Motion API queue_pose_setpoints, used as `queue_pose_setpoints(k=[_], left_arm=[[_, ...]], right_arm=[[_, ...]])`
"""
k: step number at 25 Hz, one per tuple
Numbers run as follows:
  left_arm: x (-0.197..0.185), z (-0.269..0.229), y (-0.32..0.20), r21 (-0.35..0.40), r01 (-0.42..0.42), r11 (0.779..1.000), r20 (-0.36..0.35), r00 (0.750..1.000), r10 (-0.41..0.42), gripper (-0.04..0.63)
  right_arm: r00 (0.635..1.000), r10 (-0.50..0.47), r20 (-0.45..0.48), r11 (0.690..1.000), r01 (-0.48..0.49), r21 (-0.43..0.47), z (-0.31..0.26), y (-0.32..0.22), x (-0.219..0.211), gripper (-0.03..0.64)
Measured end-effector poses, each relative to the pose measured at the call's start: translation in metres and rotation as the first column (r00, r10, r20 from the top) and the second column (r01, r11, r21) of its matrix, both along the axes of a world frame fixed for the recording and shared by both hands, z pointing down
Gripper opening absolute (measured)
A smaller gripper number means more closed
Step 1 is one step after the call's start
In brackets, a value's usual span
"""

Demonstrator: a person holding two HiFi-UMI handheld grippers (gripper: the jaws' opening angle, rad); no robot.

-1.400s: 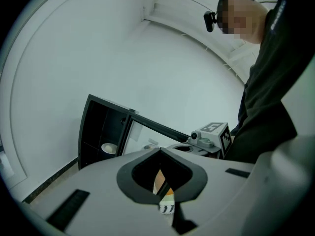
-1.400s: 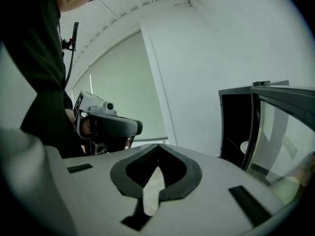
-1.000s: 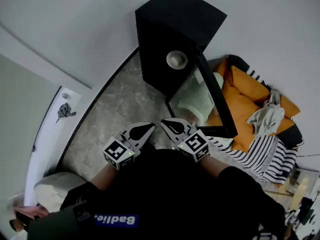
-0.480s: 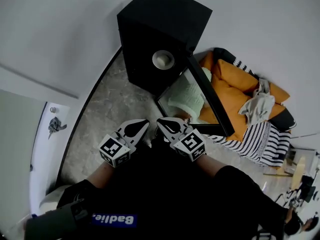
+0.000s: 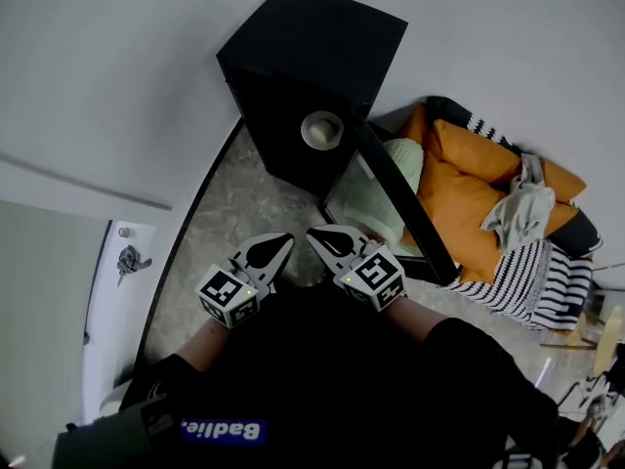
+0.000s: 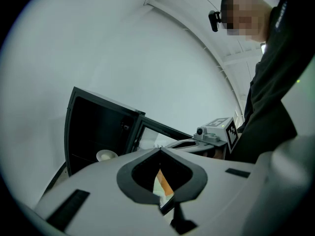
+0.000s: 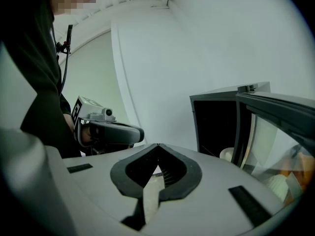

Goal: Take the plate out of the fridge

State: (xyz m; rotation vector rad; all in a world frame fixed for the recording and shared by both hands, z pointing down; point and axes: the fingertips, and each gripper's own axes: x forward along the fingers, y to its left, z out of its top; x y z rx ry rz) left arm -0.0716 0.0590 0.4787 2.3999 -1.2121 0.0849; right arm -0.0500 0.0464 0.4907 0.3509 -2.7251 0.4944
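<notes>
A small black fridge [image 5: 312, 57] stands on the floor against the white wall, its glass door [image 5: 400, 198] swung open to the right. Inside on a shelf sits a white plate [image 5: 321, 129], also in the left gripper view [image 6: 105, 155] and the right gripper view [image 7: 227, 154]. My left gripper [image 5: 283, 237] and right gripper [image 5: 314, 233] are side by side in front of my body, short of the fridge, pointing toward it. Both are shut and hold nothing. Each gripper view shows its own jaws meeting at the tip [image 6: 160, 150] [image 7: 158, 145].
Behind the open door lies a sofa with orange cushions [image 5: 469, 184], a striped blanket [image 5: 537, 281] and a grey cloth [image 5: 518, 213]. The marbled floor [image 5: 234, 213] runs between me and the fridge. A white door with a handle [image 5: 127, 260] is at the left.
Both grippers have moved a little across the floor toward the fridge, still shut. The fridge and its open door have shifted in the head view.
</notes>
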Motion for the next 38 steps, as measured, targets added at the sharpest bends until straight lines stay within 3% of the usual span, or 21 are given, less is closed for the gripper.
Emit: queue_pose_setpoints(k=[8, 16, 38], left_arm=[[-0.008, 0.004, -0.026, -0.038, 0.091, 0.995, 0.050, 0.995, -0.089, 0.007], [-0.013, 0.005, -0.045, -0.040, 0.160, 0.986, 0.048, 0.986, -0.158, 0.008], [-0.058, 0.016, -0.065, -0.073, 0.025, 0.997, -0.041, 0.999, -0.028, 0.008]], right_arm=[[0.999, -0.020, 0.035, 1.000, 0.020, -0.003, -0.006, -0.020, 0.003, 0.011], [0.998, -0.037, 0.047, 0.999, 0.038, -0.016, -0.001, -0.027, 0.007, 0.011], [0.986, 0.163, -0.038, 0.986, -0.161, 0.045, 0.000, -0.049, -0.016, 0.011]])
